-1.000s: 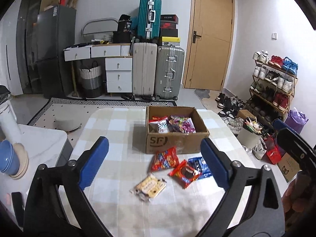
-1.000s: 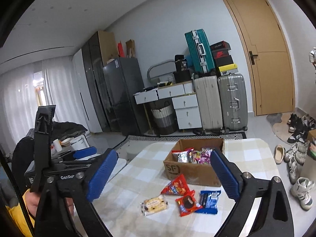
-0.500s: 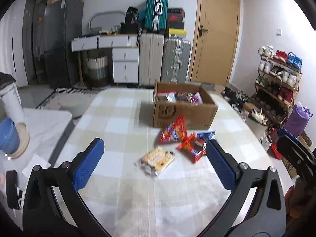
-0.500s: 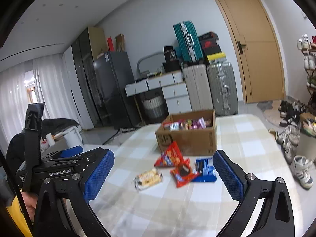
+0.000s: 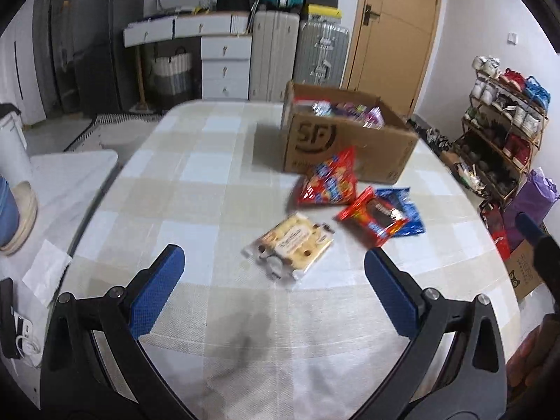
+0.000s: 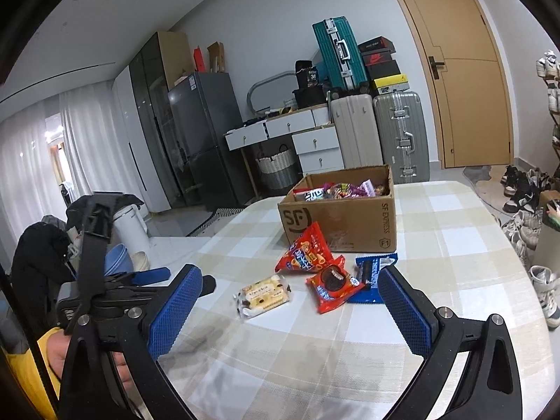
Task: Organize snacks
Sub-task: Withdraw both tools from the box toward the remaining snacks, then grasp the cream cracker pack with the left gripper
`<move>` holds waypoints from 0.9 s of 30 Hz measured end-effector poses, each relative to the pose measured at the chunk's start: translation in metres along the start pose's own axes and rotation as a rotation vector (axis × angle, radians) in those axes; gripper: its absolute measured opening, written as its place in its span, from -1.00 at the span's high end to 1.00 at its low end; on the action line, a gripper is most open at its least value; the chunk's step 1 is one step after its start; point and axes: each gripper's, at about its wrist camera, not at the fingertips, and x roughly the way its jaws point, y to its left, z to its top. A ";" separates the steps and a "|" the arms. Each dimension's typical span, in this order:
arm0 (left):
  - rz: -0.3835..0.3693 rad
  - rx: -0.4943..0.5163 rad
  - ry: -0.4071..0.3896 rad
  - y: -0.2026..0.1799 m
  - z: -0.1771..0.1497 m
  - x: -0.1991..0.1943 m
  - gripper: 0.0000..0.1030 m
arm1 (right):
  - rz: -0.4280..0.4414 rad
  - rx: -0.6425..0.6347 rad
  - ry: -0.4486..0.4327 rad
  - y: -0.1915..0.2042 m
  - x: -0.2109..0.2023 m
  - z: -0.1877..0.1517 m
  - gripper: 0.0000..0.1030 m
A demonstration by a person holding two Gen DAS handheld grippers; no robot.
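Hovering over the near edge of the round table with its beige-and-white checked cloth (image 5: 196,189), the left gripper (image 5: 273,280) had just finished widening its blue-padded jaws, which stood fully apart with nothing between them. The right gripper (image 6: 290,301) had likewise just spread wide and gripped nothing. Just beyond the left gripper's fingertips lay a clear-wrapped pack of pale cream biscuits (image 5: 290,245), flat on the cloth. To its right, a red packet of chocolate sandwich cookies (image 5: 371,217) overlapped a blue cookie wrapper (image 5: 407,215). A little farther, a red triangular crisp bag (image 5: 329,182) leaned against the front of the brown cardboard box printed "SF" (image 5: 315,140), which stood open on the table and already held mixed snack packets (image 6: 343,189). Behind the table stood white drawers (image 6: 315,147), upright suitcases (image 6: 378,133) and a wooden door (image 6: 458,70)
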 end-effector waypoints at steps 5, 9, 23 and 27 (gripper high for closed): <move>-0.032 0.016 0.124 0.005 -0.003 0.053 -0.99 | 0.017 0.020 0.039 -0.008 0.020 -0.007 -0.98; -0.062 -0.033 0.208 0.009 0.001 0.093 -0.99 | 0.024 0.051 0.073 -0.018 0.037 -0.013 -0.98; -0.083 0.246 0.259 -0.028 0.013 0.162 -0.73 | 0.038 0.139 0.130 -0.052 0.070 -0.024 -0.98; -0.107 0.259 0.239 -0.027 0.017 0.160 -0.20 | 0.033 0.161 0.142 -0.059 0.074 -0.026 -0.98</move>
